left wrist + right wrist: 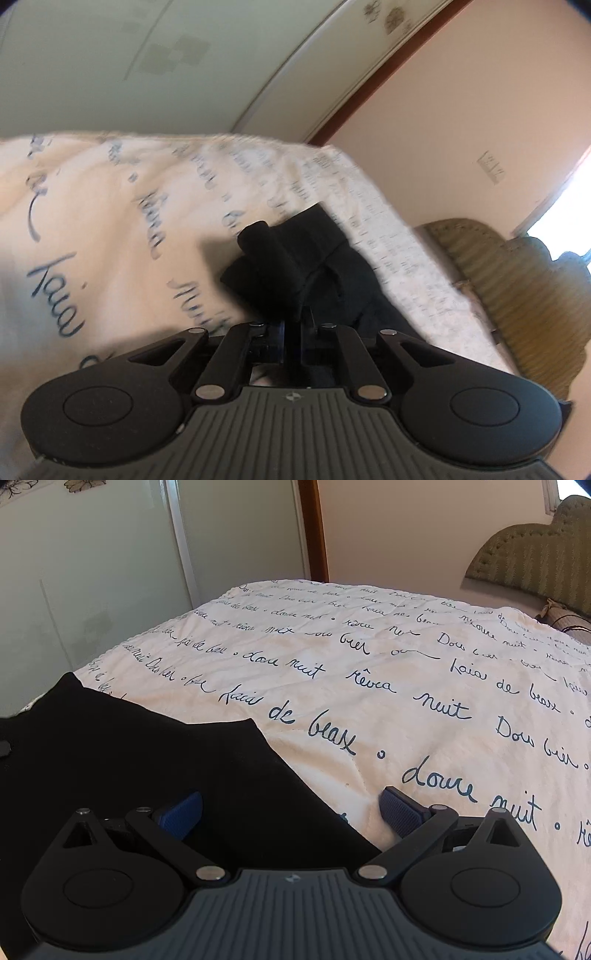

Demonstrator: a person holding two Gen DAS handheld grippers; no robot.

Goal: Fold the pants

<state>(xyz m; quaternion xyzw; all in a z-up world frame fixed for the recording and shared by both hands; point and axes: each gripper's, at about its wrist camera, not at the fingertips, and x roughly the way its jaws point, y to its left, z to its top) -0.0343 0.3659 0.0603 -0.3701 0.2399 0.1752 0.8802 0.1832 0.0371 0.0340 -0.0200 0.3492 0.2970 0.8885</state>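
The black pants (129,760) lie on a white bedspread with dark handwriting print (369,672). My right gripper (291,808) is open, low over the pants' right edge; its left blue pad (181,814) rests over the cloth and its right pad (400,812) over the bedspread. My left gripper (291,317) is shut on a bunched part of the pants (291,266) and holds it lifted above the bedspread (110,206). That view is blurred by motion. The fingertips are hidden in the cloth.
A green quilted headboard (535,557) stands at the bed's far right; it also shows in the left wrist view (517,280). Pale wardrobe doors (92,572) and a wooden door frame (314,528) lie beyond the bed's far edge. A bright window (565,206) is at right.
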